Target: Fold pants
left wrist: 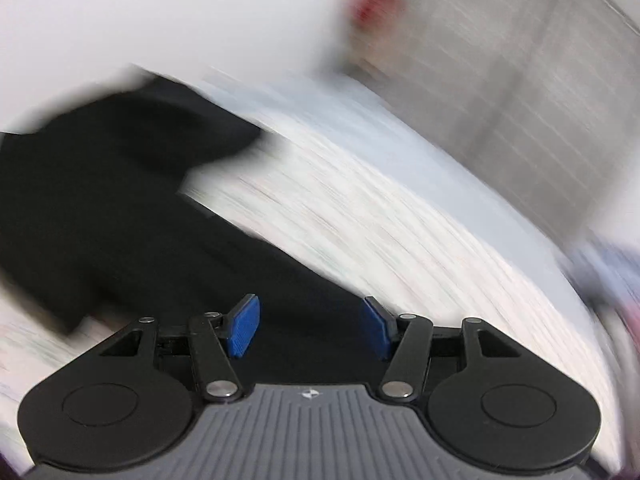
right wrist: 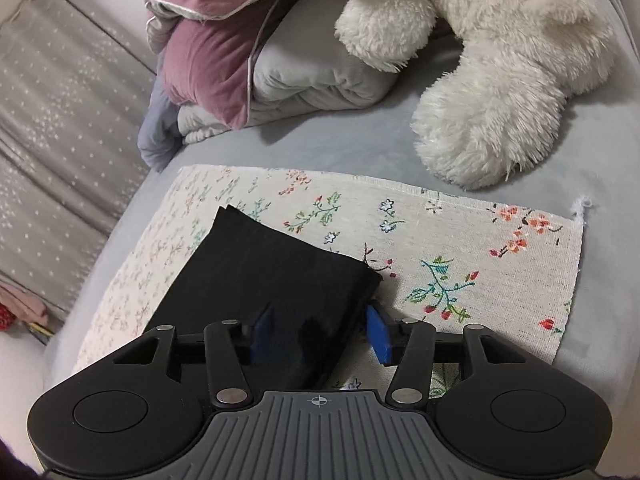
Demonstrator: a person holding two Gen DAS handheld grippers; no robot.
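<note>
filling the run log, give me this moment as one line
left tongs: open over pants, view blurred | right tongs: open around pants fold | floral cloth underneath

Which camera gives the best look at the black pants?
The right wrist view: there the pants lie sharp, folded into a neat block on the flowered cloth. The left wrist view shows the pants only as a motion-blurred dark shape.

Bed sheet (right wrist: 340, 148) pale blue; floral cloth (right wrist: 460, 232) spread on it; folded quilts (right wrist: 256, 56), white plush toy (right wrist: 500, 80) at far edge; grey starred curtain (right wrist: 52, 120) left.
</note>
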